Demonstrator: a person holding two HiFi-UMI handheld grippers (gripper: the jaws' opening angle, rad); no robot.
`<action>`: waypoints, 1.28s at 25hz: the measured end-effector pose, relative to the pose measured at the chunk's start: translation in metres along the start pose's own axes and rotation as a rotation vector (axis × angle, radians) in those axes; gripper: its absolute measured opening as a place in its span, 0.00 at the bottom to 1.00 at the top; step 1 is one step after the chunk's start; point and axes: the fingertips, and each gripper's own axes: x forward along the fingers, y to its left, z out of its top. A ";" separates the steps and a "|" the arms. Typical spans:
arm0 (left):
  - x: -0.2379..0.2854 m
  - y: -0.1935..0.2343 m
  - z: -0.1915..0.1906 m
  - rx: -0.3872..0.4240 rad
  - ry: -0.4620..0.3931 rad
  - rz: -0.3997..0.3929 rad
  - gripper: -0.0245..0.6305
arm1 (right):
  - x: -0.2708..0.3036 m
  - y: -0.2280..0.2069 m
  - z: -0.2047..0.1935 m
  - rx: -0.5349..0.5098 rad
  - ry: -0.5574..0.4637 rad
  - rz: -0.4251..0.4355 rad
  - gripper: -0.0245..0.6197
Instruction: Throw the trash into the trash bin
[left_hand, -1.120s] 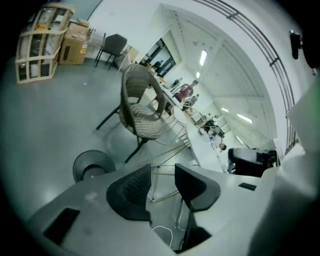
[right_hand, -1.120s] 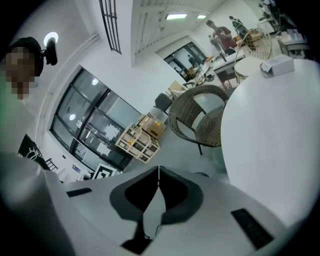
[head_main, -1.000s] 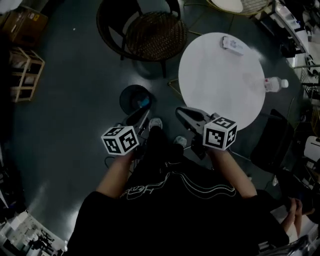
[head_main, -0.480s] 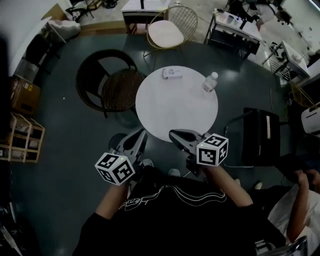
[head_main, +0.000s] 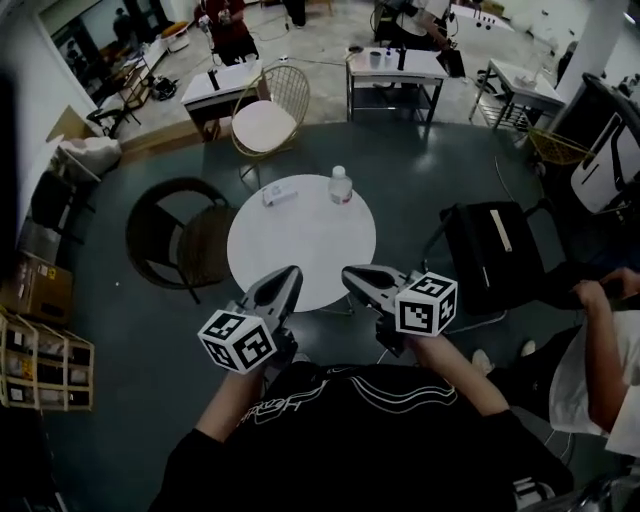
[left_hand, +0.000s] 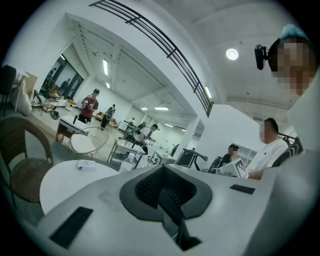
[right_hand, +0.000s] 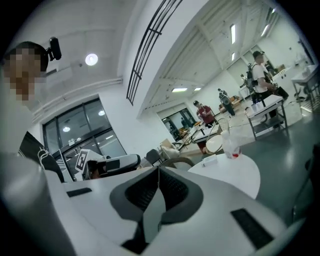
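Setting: A big open room with a dark floor (head_main: 150, 330), seen from a camera on the person's head that looked steeply down.

Bench: A round white bench (head_main: 300, 250) stood just in front of the person.

Trash: A clear plastic bottle (head_main: 341, 186) with a red label stood upright by the bench's far edge, a little right of the middle. A small white box (head_main: 279, 194) lay flat by the same far edge, left of the bottle, near it but not touching.

Left gripper: The left gripper (head_main: 290, 273) was fully closed, its jaws pressed together with nothing between them. It pointed across the bench, and its tip showed over the near edge, left of the middle.

Right gripper: The right gripper (head_main: 350, 272) was closed too, and its jaws were empty. Its tip showed over the near edge, right of the middle, beside the left gripper but apart from it.

Around the bench: A dark wicker chair (head_main: 185, 240) stood by the left edge. A gold wire chair (head_main: 265, 120) with a pale cushion stood beyond the far edge. A black chair (head_main: 490, 250) stood off the right edge, and a seated person (head_main: 600, 350) in a white top was farther right.
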 end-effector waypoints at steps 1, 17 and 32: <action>0.007 -0.004 -0.003 0.010 0.014 -0.011 0.05 | -0.006 -0.006 0.002 0.006 -0.015 -0.015 0.09; 0.076 0.074 -0.020 -0.016 0.199 -0.021 0.05 | 0.034 -0.082 -0.001 0.151 0.010 -0.119 0.09; 0.138 0.231 -0.012 -0.052 0.314 0.019 0.05 | 0.162 -0.160 -0.026 0.318 0.116 -0.142 0.09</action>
